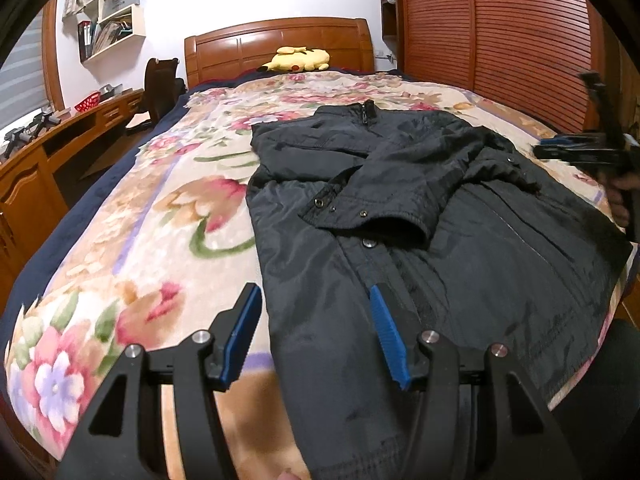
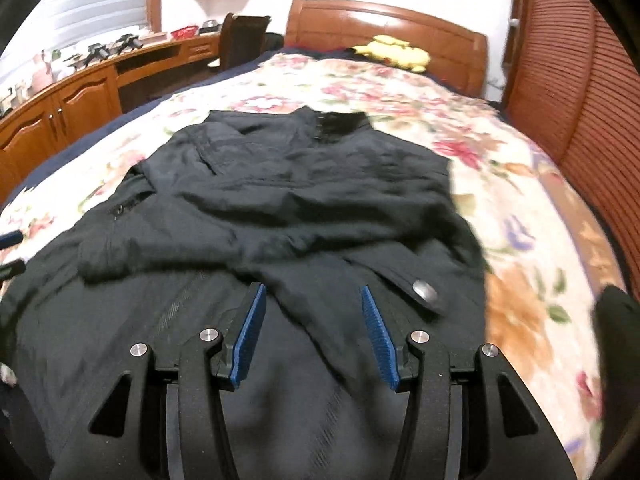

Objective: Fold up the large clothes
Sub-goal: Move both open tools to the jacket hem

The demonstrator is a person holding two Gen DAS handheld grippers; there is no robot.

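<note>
Only the left view shows the jacket (image 1: 400,208) cuff; both hand-held grippers (image 1: 316,312) (image 2: 312,312) gape empty.

Jacket (image 1: 420,216): dark woven cloth, faint sheen, metal snaps. Blanket (image 1: 168,208): plush floral fleece. Headboard (image 1: 276,46): glossy varnished wood. Left gripper (image 1: 316,336): matt black plastic, ribbed blue pads (image 1: 386,334), metal pins.

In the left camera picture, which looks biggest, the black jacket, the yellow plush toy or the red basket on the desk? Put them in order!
As they look in the left wrist view:
1. Black jacket, by far the largest.
2. Yellow plush toy.
3. Red basket, smallest.
The toy and basket lie farther from the camera, so they look smaller than they really are.
</note>
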